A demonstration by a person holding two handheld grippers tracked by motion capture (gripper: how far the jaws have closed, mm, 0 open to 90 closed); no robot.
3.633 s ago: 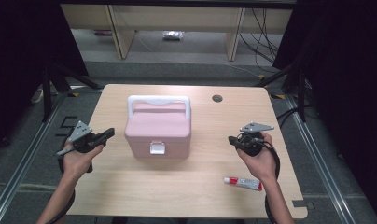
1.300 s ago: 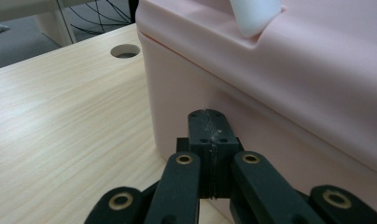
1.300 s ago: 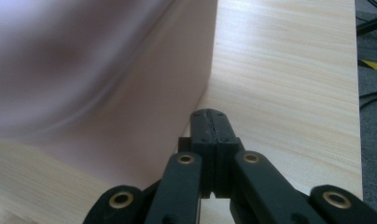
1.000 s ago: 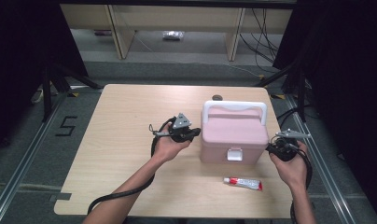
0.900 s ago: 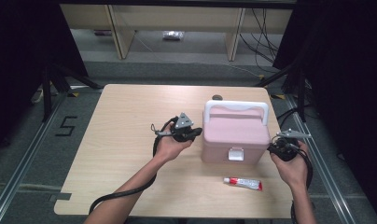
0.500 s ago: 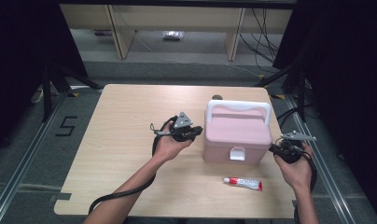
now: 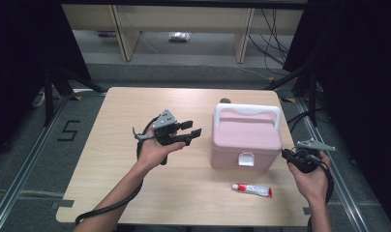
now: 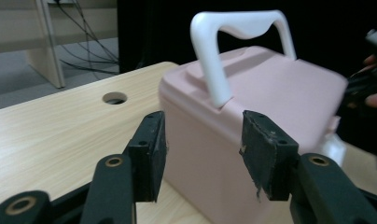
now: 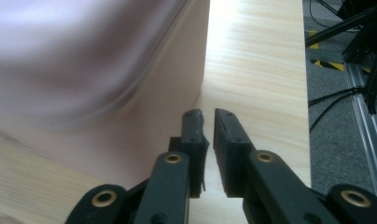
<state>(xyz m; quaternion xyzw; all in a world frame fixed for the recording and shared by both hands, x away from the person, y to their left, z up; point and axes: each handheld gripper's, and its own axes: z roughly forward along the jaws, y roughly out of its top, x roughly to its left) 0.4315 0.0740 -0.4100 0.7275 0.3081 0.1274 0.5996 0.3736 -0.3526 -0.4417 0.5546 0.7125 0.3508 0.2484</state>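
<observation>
Fingers (image 8: 149,158) of the left gripper (image 7: 186,130) are spread wide, holding nothing, pointing right at the pink box (image 7: 245,140) from just beside it. The left hand (image 7: 157,151) grips the tool above the surface (image 7: 101,164), cable trailing off the near edge. In the left gripper view the box's left wall sits right between the two spread fingers, not touched by either, and its white handle (image 8: 238,42) stands upright over the lid. A round hole (image 8: 115,97) in the surface lies behind and to the left of the box.

Middle-right now: the box stands on the surface, latch (image 7: 245,159) facing the person. In front of it, near the edge, lies a small tube (image 7: 252,190), white with a red end, well apart from both grippers.

Far right: the right gripper (image 7: 286,153), in the right hand (image 7: 312,179), sits just beside the box's right wall. Its fingers (image 9: 193,128) are nearly together, a thin gap between them, pinching nothing, tips close to the box's lower corner.
</observation>
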